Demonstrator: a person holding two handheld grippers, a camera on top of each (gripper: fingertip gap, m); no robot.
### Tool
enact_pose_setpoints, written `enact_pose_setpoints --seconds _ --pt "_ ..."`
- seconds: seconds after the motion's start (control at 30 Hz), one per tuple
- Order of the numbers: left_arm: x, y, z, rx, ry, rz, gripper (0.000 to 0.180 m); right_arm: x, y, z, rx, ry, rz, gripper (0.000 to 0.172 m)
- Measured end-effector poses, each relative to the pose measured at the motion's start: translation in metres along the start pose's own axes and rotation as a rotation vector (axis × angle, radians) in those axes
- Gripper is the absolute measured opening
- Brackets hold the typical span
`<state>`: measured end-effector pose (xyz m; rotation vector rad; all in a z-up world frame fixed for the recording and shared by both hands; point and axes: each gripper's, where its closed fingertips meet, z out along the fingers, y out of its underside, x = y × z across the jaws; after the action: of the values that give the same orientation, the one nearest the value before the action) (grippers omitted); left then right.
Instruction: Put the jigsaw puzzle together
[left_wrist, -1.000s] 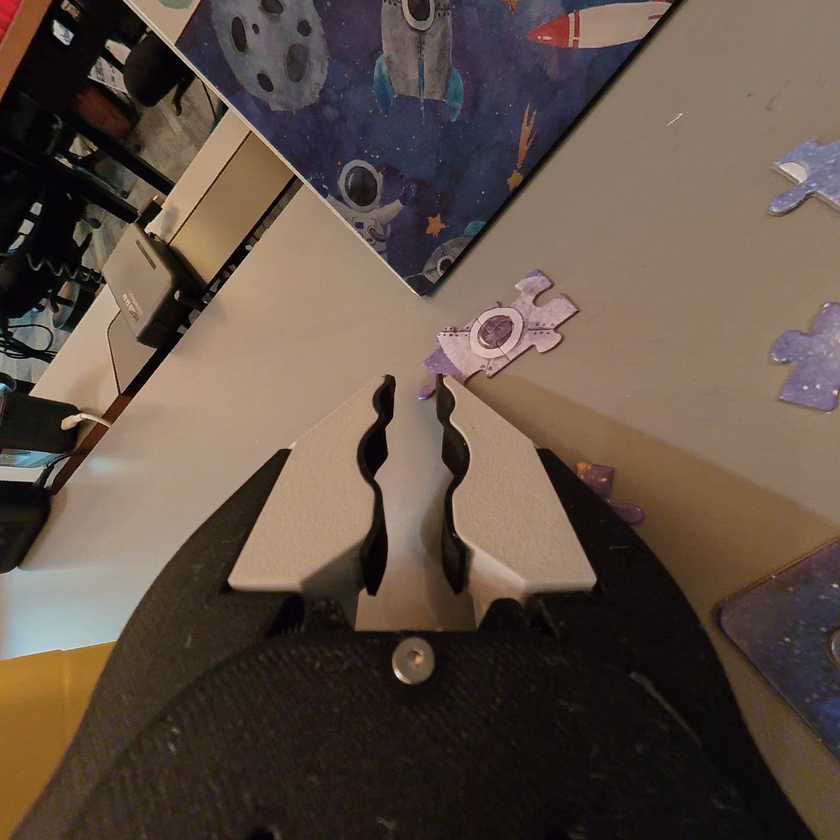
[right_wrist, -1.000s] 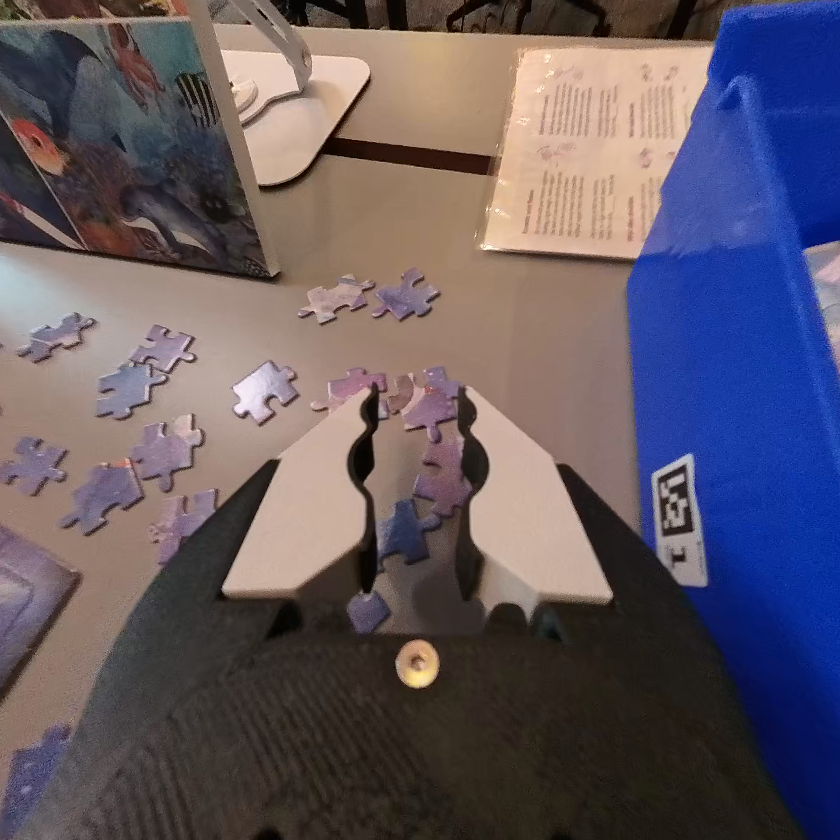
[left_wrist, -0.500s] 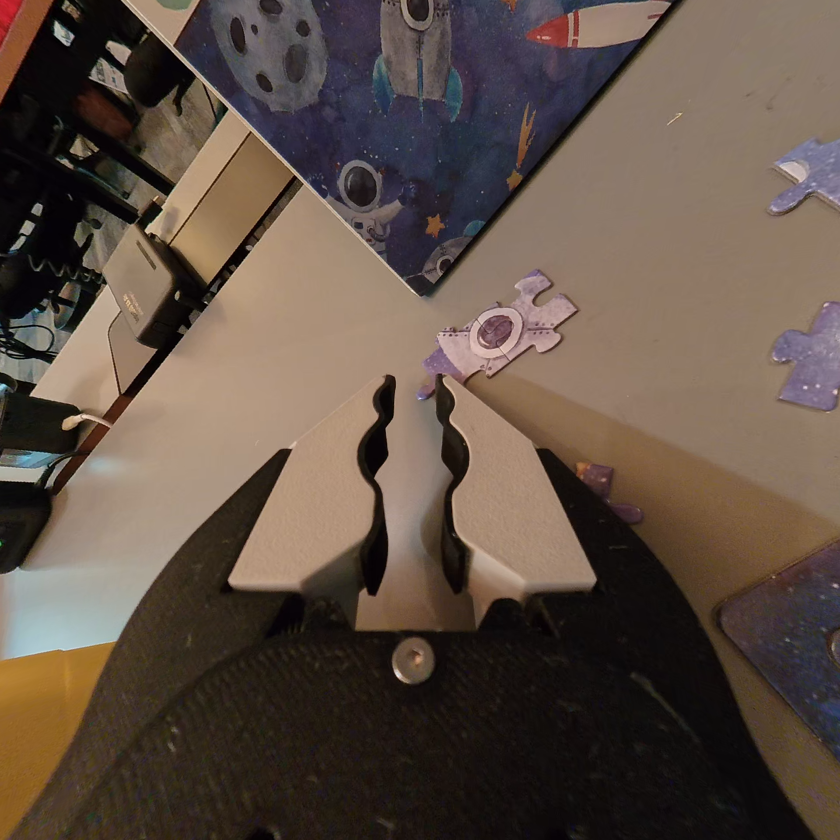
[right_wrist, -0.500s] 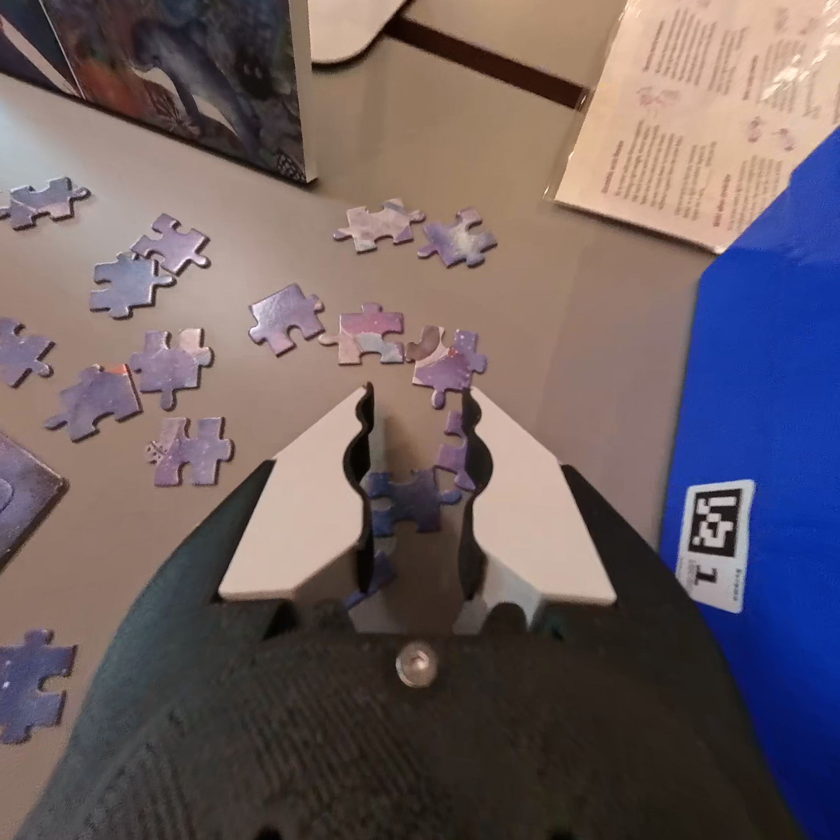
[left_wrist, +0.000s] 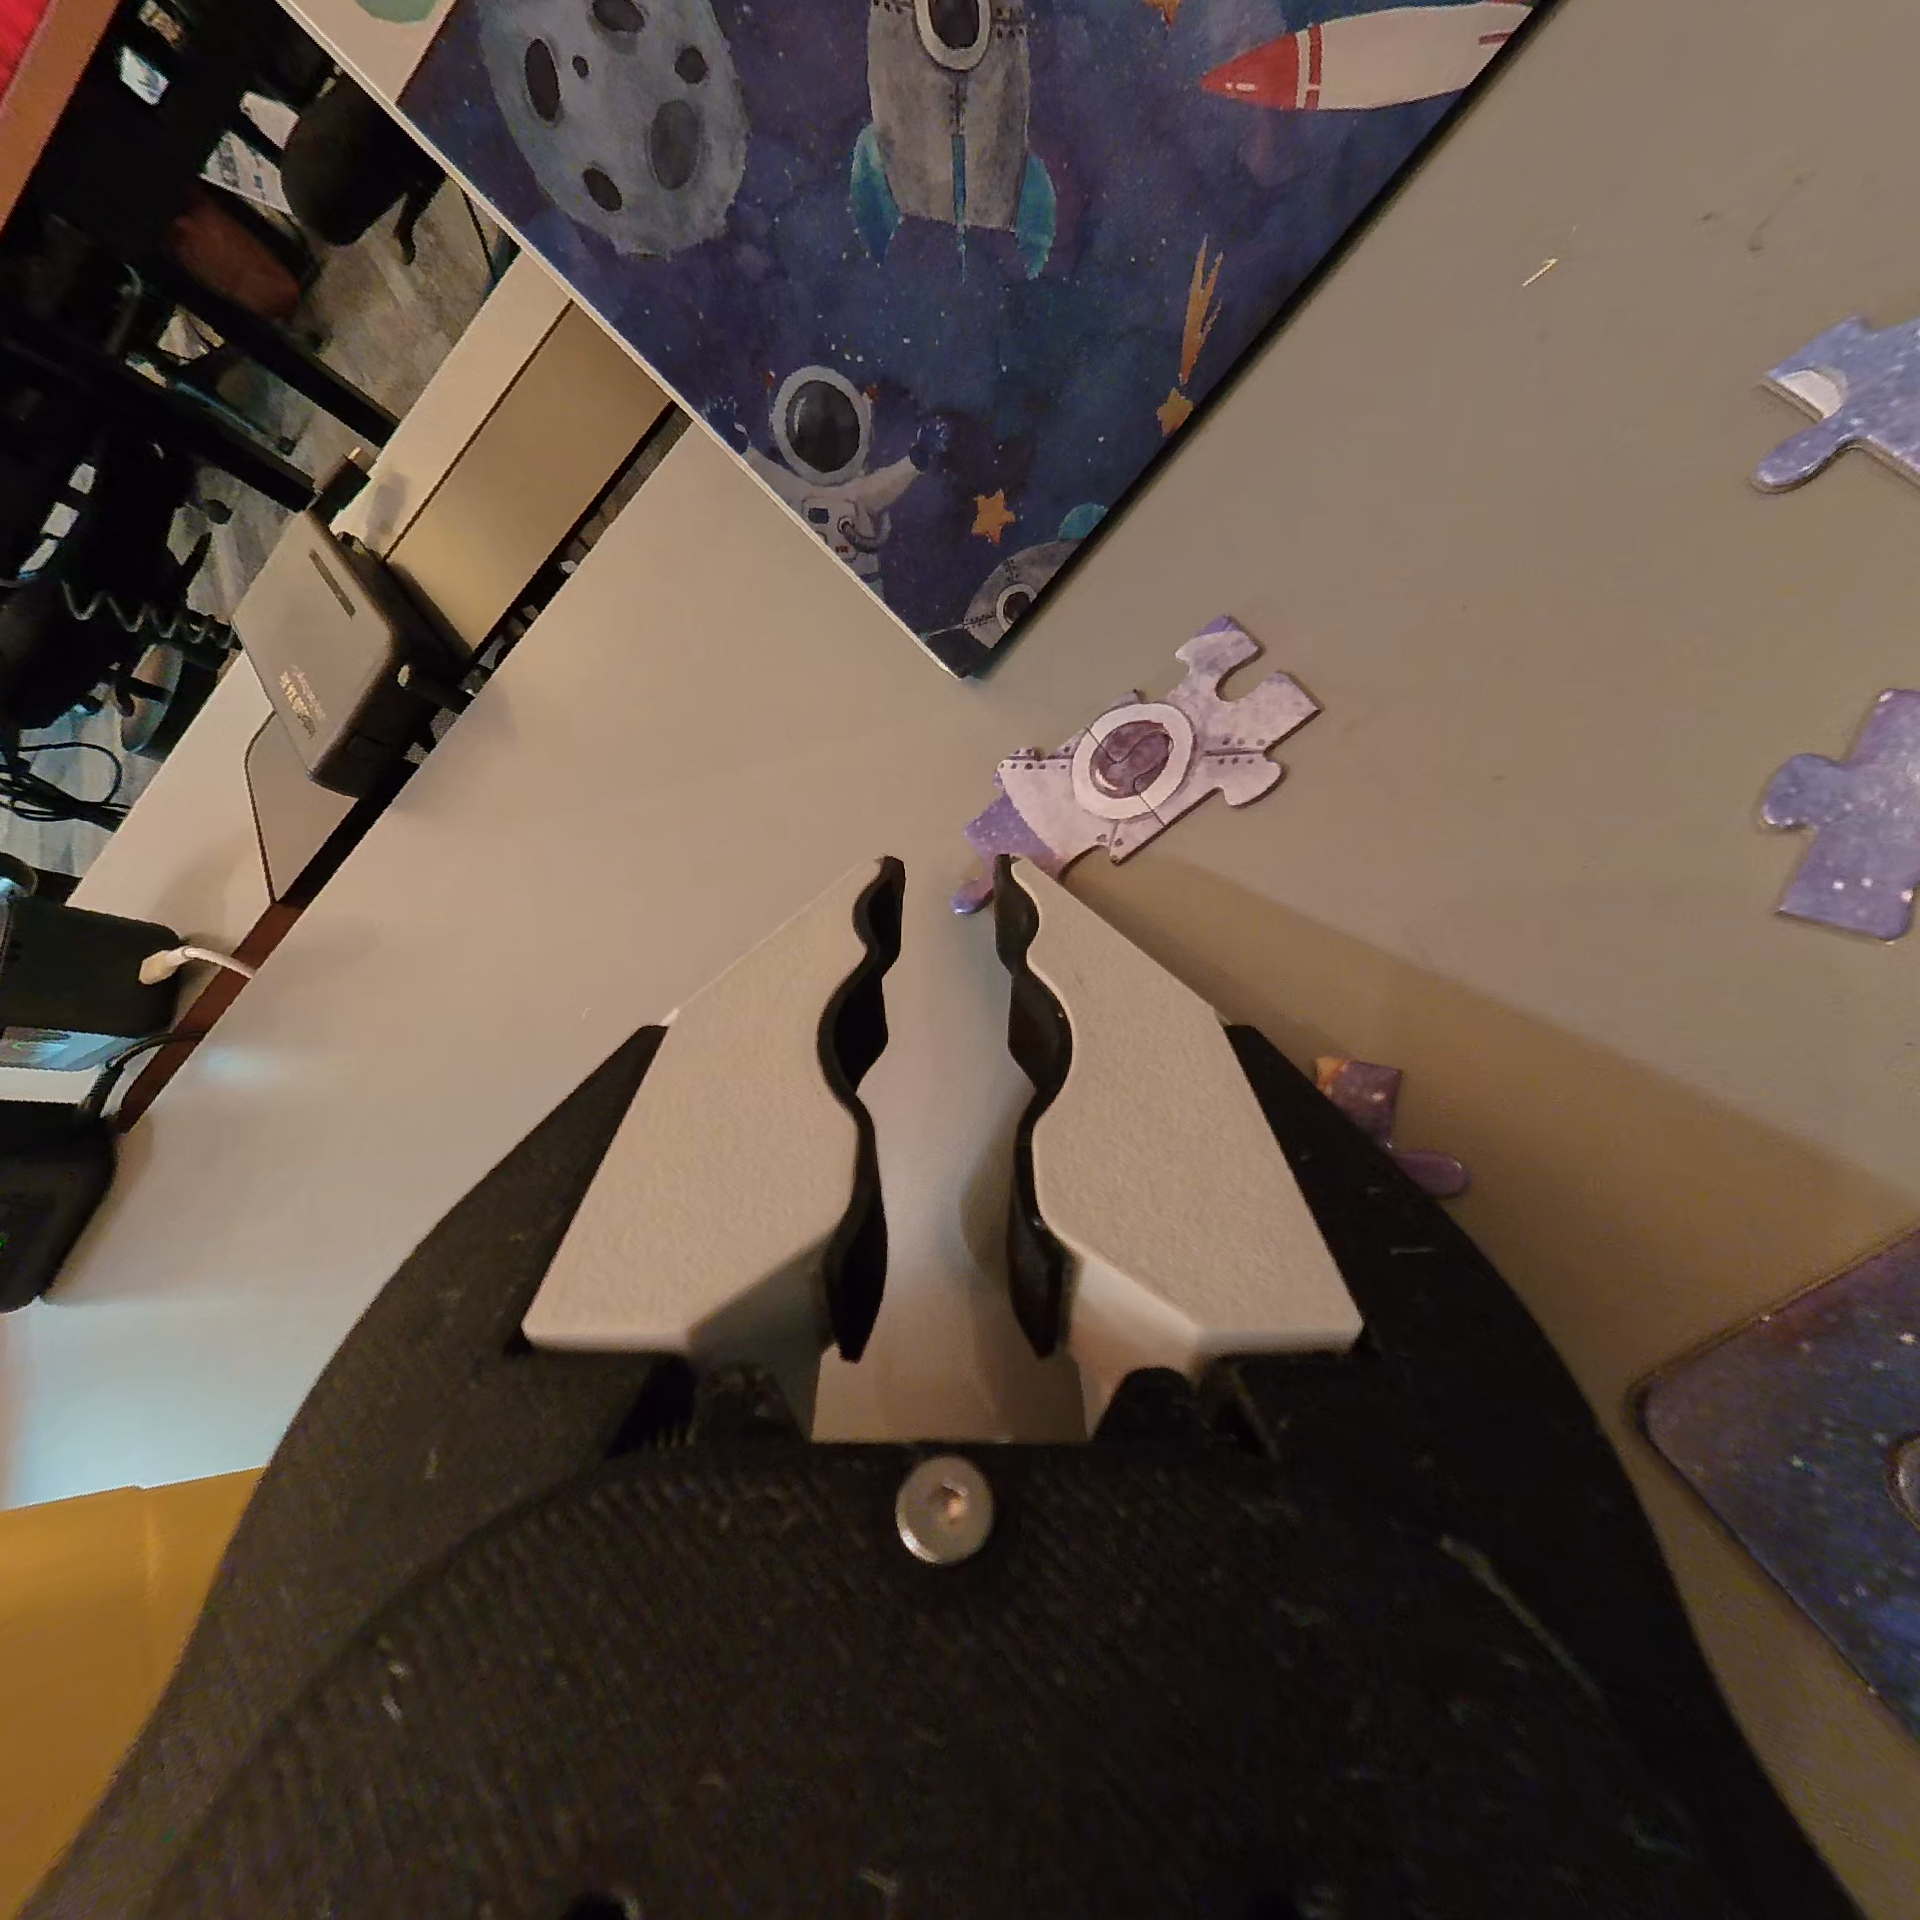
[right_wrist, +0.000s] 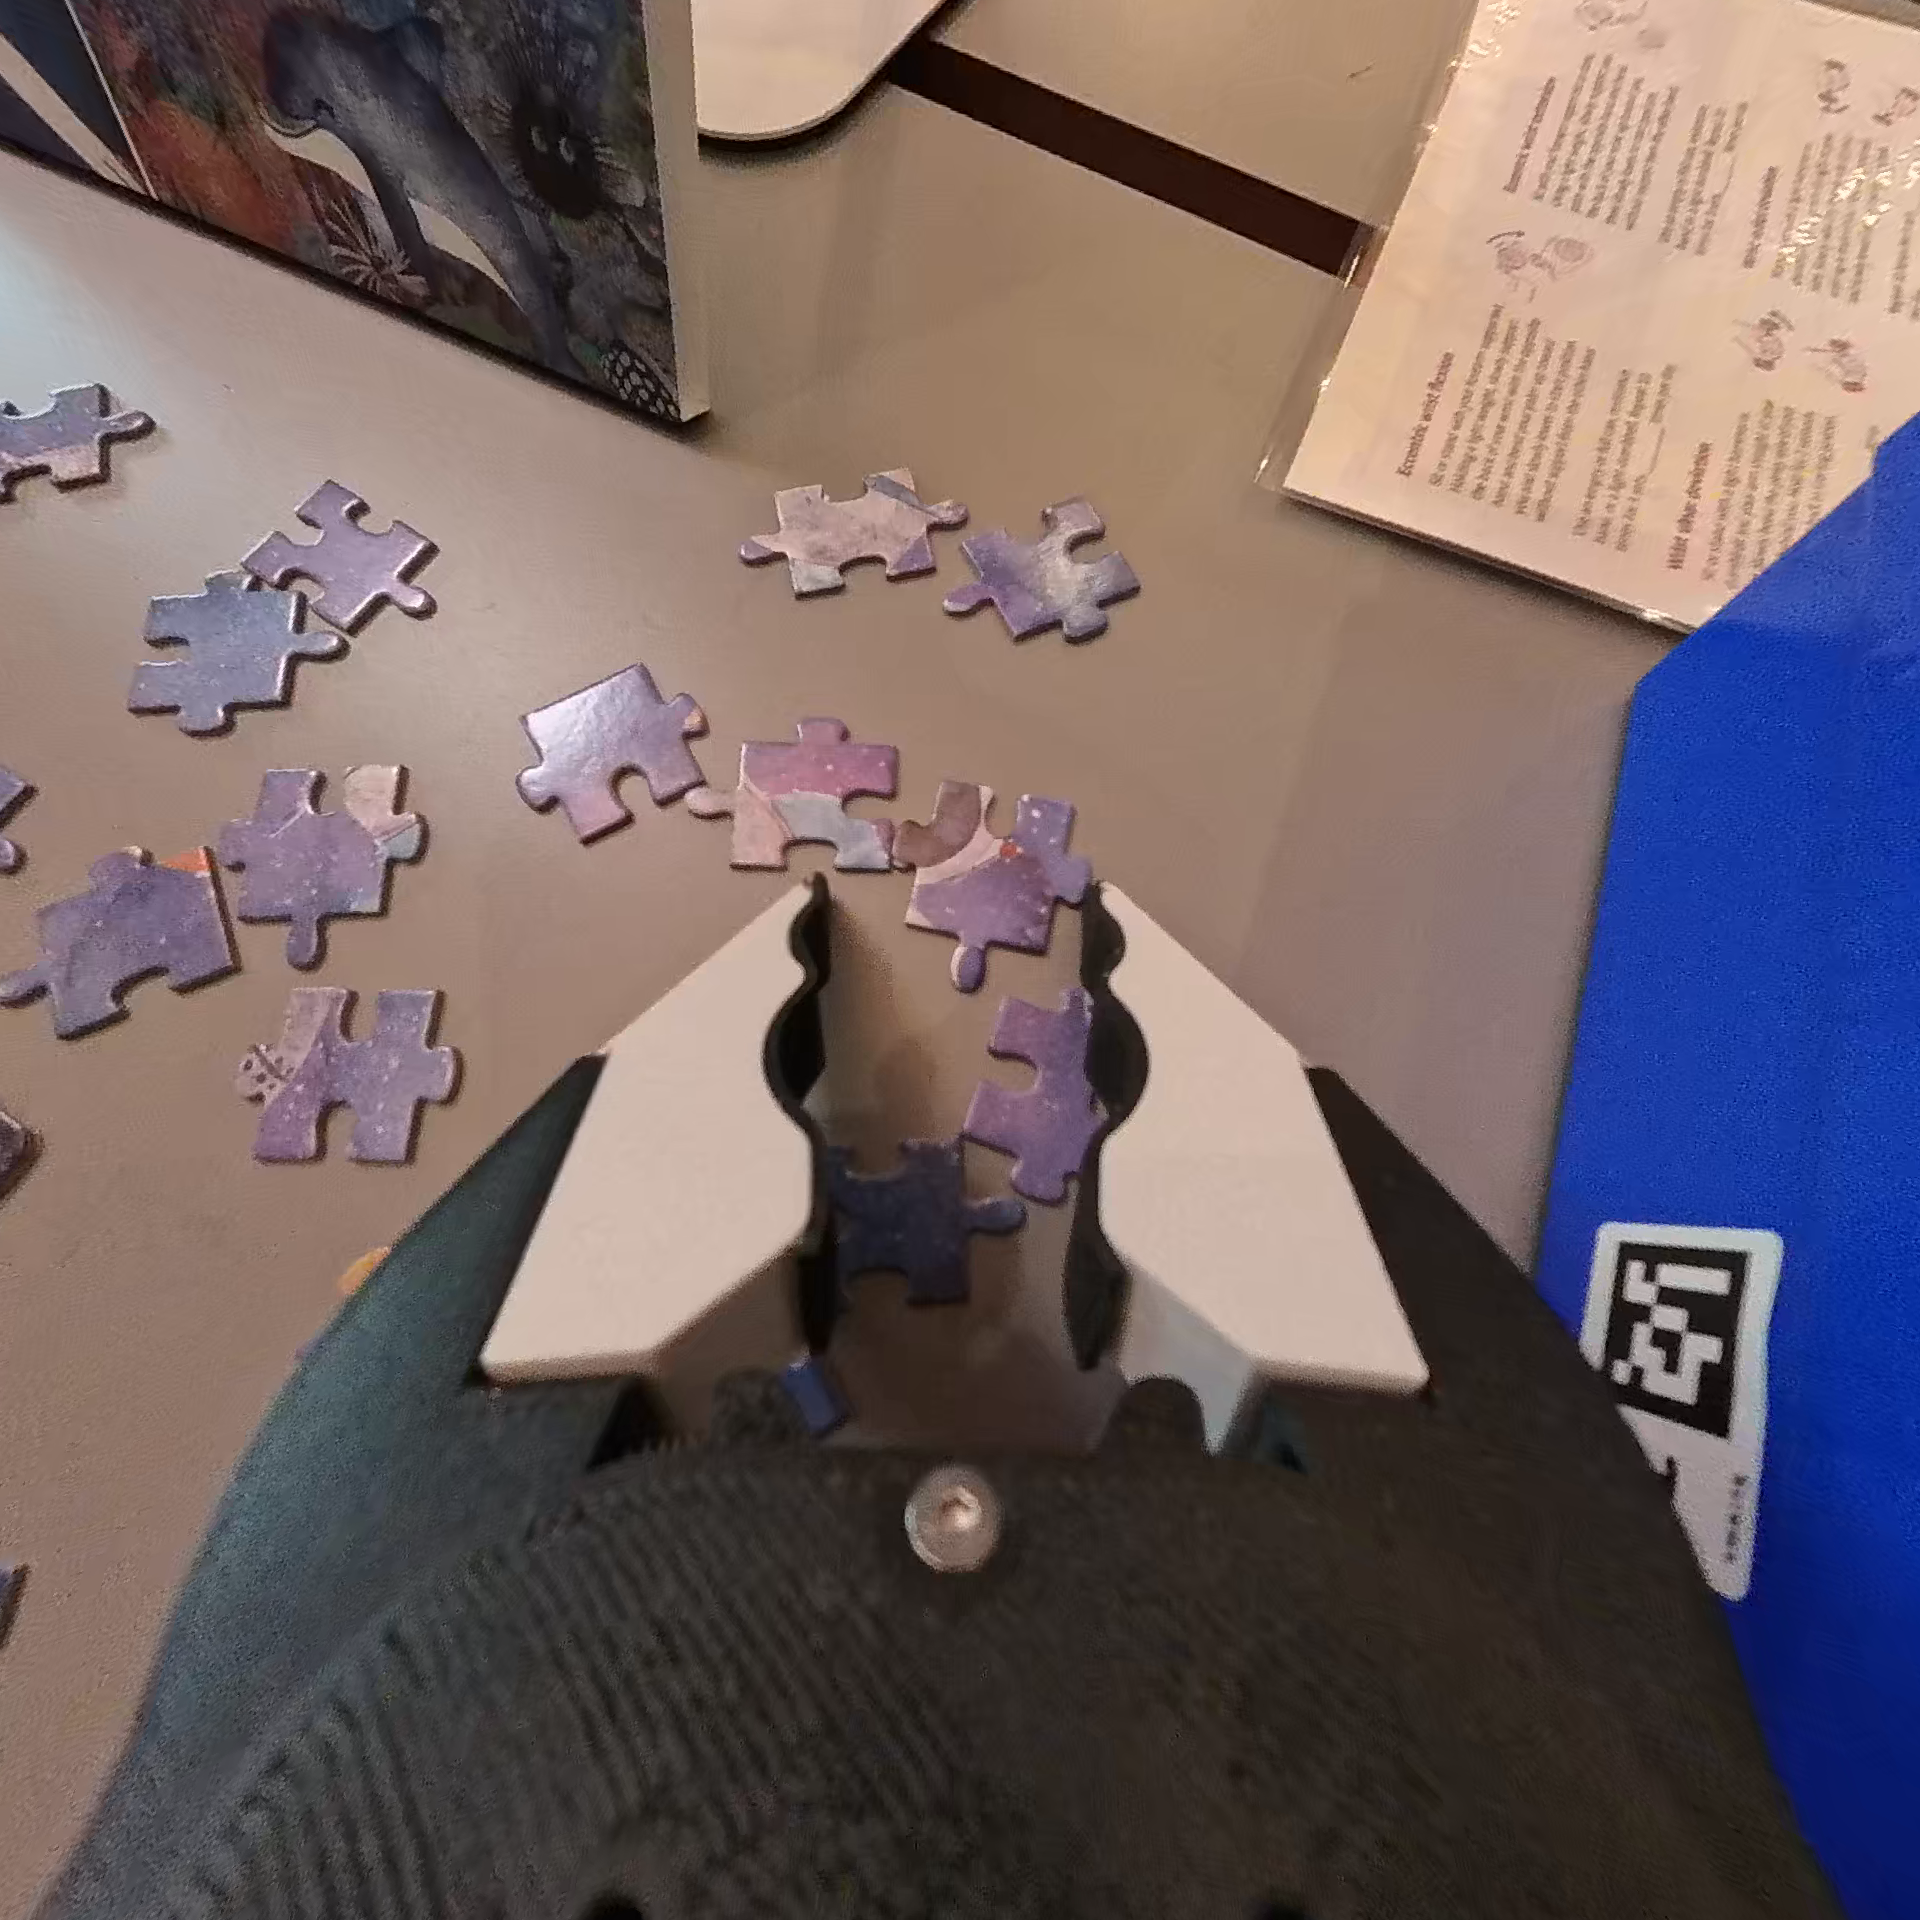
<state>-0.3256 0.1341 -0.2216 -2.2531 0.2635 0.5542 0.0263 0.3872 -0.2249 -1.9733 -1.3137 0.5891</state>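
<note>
**L claw** (left_wrist: 945, 873): fingers stand slightly apart and nothing is pinched; only bare grey surface (left_wrist: 623, 831) is seen in the gap. It is held just off the near corner of the space-print board (left_wrist: 935, 312). Nearest thing: two joined rocket-window pieces (left_wrist: 1143, 764), lying flat just below that corner. Their purple tab is seen right at the claw's R fingertip (left_wrist: 1003, 883); whether it is touched can't be told. Two loose starry pieces (left_wrist: 1860, 821) lie well to the R of the corner, and another (left_wrist: 1371, 1101) is half hidden beside the claw body.

**R claw** (right_wrist: 951, 894): fingers are spread wide and nothing is gripped. It is held over scattered pieces, near the L wall of the blue bin (right_wrist: 1766, 935). Three pieces lie on the surface and are seen between the fingers:
- a purple piece w/ a red speck (right_wrist: 997, 883), at the tips;
- a purple one (right_wrist: 1039, 1091), close by the bin-side finger;
- a dark blue one (right_wrist: 914, 1216), further back.

No pad is seen pressed on any of them. More pieces are spread further L of the bin, and a laminated sheet (right_wrist: 1662, 312) lies beyond it.

Handling, as a judgement: the pieces are thin and lie flush w/ the surface, so little edge is offered. A low, edge-on approach w/ one piece isolated btwn the pads is prob. needed, since the neighbours lie close enough to be dragged along.
</note>
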Motion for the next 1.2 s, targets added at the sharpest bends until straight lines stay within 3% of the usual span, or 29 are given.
enact_pose_setpoints --seconds 0.17,0.37,0.57,0.67,0.8,0.97,1.07,1.2 --pt "0.0 0.0 0.0 0.0 0.0 0.001 0.018 0.003 0.002 -0.003 0.002 0.011 0.02 0.026" --pt "0.0 0.0 0.0 0.0 0.001 0.0 0.018 0.0 0.001 -0.006 0.013 0.008 0.007 0.025" --pt "0.0 0.0 0.0 0.0 0.001 0.0 0.018 -0.025 -0.032 -0.032 0.162 -0.047 0.0 0.025" --pt "0.0 0.0 0.0 0.0 0.002 -0.002 0.018 -0.074 -0.056 -0.049 0.247 -0.164 -0.029 0.025" --pt "0.0 0.0 0.0 0.0 0.001 -0.002 0.018 -0.186 -0.078 -0.055 0.283 -0.425 -0.127 0.025" --pt "0.0 0.0 0.0 0.0 0.0 0.001 0.018 -0.317 -0.045 -0.041 0.113 -0.665 -0.307 0.025" --pt "0.0 0.0 0.0 0.0 0.0 0.001 0.018 -0.353 -0.022 -0.032 0.031 -0.678 -0.409 0.025" --pt "0.0 0.0 0.0 0.0 0.0 0.002 0.018 -0.368 -0.006 -0.025 -0.021 -0.677 -0.459 0.025"
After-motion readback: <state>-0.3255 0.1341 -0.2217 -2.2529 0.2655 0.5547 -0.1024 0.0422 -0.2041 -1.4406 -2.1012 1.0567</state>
